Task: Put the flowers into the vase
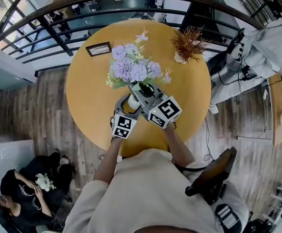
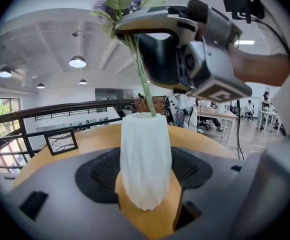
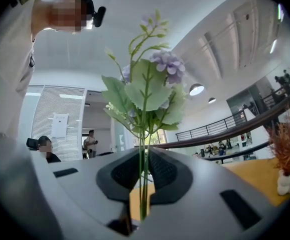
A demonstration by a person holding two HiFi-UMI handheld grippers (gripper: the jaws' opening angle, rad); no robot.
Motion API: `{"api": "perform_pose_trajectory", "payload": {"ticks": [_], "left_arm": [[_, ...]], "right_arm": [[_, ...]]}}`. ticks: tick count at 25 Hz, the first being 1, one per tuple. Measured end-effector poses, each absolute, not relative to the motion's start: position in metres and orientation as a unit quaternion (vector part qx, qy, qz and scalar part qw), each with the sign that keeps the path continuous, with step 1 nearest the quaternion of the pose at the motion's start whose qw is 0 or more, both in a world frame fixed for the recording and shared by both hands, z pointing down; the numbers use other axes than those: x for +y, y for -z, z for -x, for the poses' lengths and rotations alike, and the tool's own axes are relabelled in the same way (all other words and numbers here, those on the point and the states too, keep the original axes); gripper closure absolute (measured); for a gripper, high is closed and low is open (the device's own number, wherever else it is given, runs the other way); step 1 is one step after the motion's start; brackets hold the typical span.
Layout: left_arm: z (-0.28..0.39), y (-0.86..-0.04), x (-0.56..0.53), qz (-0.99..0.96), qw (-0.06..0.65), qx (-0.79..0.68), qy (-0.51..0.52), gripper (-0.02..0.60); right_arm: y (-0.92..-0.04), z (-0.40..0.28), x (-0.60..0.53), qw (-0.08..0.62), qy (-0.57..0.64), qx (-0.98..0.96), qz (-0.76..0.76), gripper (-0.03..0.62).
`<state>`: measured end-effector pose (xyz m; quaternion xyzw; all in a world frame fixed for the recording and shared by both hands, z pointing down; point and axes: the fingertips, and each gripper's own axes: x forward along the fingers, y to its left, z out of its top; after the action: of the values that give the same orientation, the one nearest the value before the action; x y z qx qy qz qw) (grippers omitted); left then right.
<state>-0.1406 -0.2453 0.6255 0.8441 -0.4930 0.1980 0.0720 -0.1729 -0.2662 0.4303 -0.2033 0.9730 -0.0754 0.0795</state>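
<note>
Your left hand-held gripper (image 2: pixel 145 180) is clamped on the vase (image 2: pixel 144 144), steadying it on the surface (image 1: pixel 92 96). The right hand-held gripper (image 3: pixel 142 180) pinches the flowers (image 3: pixel 150 89) just above it — stems look to be entering the mouth. Still to do — lower them fully, then let go.

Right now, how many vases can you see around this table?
2. One white vase is between the jaws of the left gripper, near you; a smaller white vase holding dried brown sprigs sits at the far right of the table. None looks hidden.
</note>
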Motion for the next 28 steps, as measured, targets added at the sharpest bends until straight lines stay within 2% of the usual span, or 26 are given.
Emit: {"api": "perform_pose_trajectory", "payload": {"ticks": [8,11,12,13,19,28], "left_arm": [[0.143,-0.621,-0.247,-0.844,0.066,-0.495,-0.196,0.258],[0.143,-0.622,-0.249,-0.843,0.065,-0.497,-0.195,0.258],[0.143,-0.622,-0.249,-0.843,0.065,-0.497,-0.194,0.258],[0.143,-0.622,-0.249,-0.844,0.065,-0.497,-0.193,0.258],[0.143,-0.622,-0.252,-0.843,0.061,-0.5,-0.189,0.258],[0.144,-0.628,-0.249,-0.838,0.051,-0.506,-0.198,0.258]], "right_arm": [[-0.504,0.157,-0.252,-0.018,0.09,0.966,0.241,0.574],[-0.54,0.155,-0.247,-0.08,0.089,0.96,0.252,0.494],[-0.549,0.154,-0.246,-0.092,0.093,0.958,0.256,0.41],[-0.555,0.153,-0.246,-0.098,0.1,0.956,0.259,0.368],[-0.574,0.136,-0.242,-0.113,0.153,0.95,0.25,0.259],[-0.59,0.118,-0.238,-0.115,0.186,0.947,0.237,0.255]]}}
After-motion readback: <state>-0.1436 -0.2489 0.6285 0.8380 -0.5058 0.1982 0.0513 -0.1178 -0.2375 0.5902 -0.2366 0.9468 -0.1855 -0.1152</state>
